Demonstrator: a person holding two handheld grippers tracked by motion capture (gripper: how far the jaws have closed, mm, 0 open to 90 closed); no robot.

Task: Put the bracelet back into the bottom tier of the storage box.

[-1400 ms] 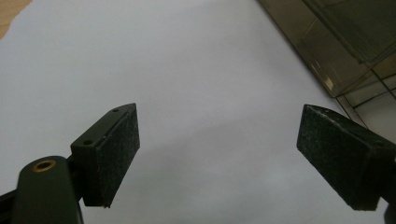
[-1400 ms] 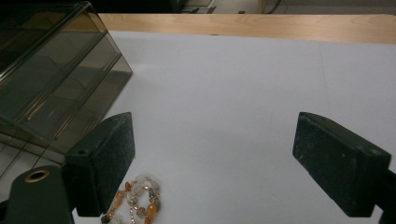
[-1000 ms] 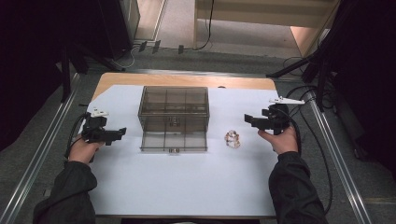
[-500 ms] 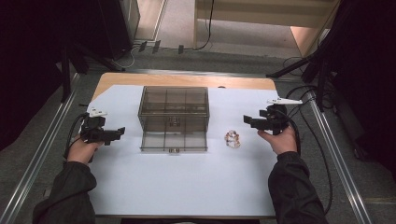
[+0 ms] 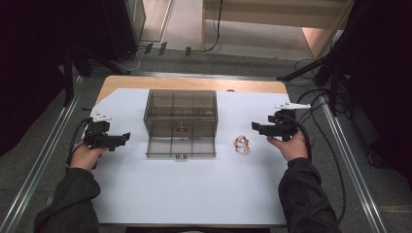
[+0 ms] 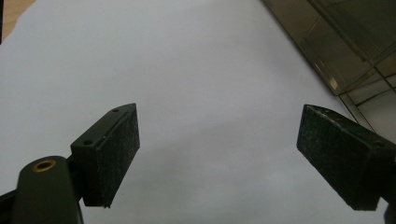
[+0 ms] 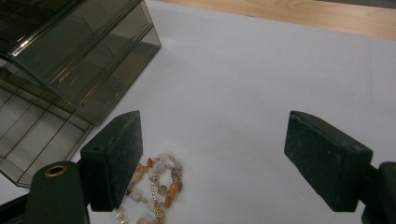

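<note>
A smoky transparent drawer box (image 5: pixel 180 115) stands mid-table with its lower drawer (image 5: pixel 180 144) pulled out toward me; the drawer has divided compartments. A beaded bracelet (image 5: pixel 241 144) of orange and pale stones lies on the white sheet to the right of the drawer. My right gripper (image 5: pixel 254 126) is open, held just right of the bracelet; in the right gripper view the bracelet (image 7: pixel 156 186) lies beside the left jaw and the box (image 7: pixel 79 51) is at upper left. My left gripper (image 5: pixel 127 136) is open, left of the drawer, with the box corner (image 6: pixel 355 46) at upper right.
A white sheet (image 5: pixel 194 194) covers most of the wooden table (image 5: pixel 194 83). Metal rails (image 5: pixel 43 150) run along both sides of the table. Cables (image 5: pixel 325 116) trail from the right gripper. Dark stands and equipment sit on the floor behind.
</note>
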